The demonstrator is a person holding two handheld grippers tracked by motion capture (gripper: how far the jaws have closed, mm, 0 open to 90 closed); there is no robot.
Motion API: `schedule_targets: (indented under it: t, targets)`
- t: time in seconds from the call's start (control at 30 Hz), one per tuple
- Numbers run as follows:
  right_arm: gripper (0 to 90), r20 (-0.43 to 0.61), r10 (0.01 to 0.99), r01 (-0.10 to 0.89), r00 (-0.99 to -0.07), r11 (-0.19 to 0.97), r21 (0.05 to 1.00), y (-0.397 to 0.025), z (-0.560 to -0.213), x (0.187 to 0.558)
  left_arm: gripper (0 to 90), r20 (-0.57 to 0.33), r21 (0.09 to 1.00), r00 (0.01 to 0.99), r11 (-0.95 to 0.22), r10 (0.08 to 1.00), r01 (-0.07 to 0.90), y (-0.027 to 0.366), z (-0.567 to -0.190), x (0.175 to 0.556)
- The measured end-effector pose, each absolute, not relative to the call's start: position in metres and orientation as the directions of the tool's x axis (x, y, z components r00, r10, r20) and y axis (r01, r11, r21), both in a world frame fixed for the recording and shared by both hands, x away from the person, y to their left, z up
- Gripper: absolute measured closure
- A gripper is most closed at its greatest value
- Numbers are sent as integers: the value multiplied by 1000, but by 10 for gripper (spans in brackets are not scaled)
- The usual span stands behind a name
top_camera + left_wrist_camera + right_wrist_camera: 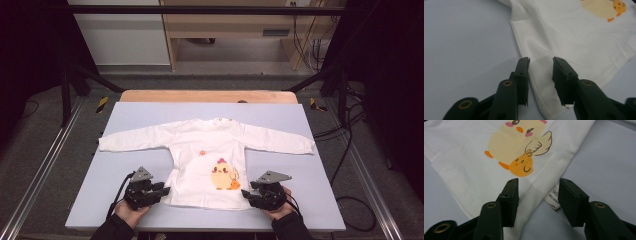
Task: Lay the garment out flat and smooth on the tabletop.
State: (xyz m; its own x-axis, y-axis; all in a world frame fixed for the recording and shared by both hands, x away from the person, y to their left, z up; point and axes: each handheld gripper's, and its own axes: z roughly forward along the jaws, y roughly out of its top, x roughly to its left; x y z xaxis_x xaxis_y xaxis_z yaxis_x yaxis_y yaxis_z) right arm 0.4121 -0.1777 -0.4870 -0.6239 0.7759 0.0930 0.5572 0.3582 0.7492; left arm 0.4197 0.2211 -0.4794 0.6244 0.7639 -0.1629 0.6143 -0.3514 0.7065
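A small white long-sleeved shirt (210,150) lies flat on the pale blue surface (125,170), sleeves stretched out to either side, collar pointing away from the person and hem nearest them. A yellow chick print (224,176) sits low on the front, with a small orange mark (202,152) above it.

The left gripper (165,190) sits at the shirt's lower left corner. In the left gripper view its fingers (522,75) stand apart, with the corner of the hem lying between them, not pinched.

The right gripper (245,193) is at the lower right corner. In the right gripper view its fingers (510,200) are likewise spread, straddling the side seam just below the print, where a small sewn-in label (554,198) pokes out from the shirt's edge onto the surface.
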Motion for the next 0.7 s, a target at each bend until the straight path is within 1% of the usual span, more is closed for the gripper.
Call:
schedule_targets:
  t: [0.03,0.1,0.13,0.17,0.2,0.3,0.5,0.7]
  targets:
    - [604,96,774,558,-626,358,749,-177,-487,411,721,-143,709,620,-357,772,608,219,-479,418]
    - [677,91,770,553,-631,365,749,-176,-487,410,802,-141,704,617,-360,775,613,218,-480,417]
    - [729,88,768,550,-635,369,749,-175,-487,410,835,-135,702,615,-363,777,613,217,-479,416]
    - [752,92,767,556,-635,372,743,-175,-487,409,862,-133,701,612,-363,780,614,217,-479,415]
    - [791,83,769,553,-634,377,743,-175,-487,409,870,-132,700,609,-362,782,616,217,-479,414]
    - [860,88,767,556,-636,376,742,-176,-487,409,876,-128,694,597,-358,792,624,218,-478,409]
    - [871,79,772,555,-631,378,741,-180,-483,409,877,-116,691,582,-355,805,630,222,-476,393]
    - [870,89,769,570,-633,385,726,-183,-483,406,873,-111,691,575,-354,810,631,224,-476,391]
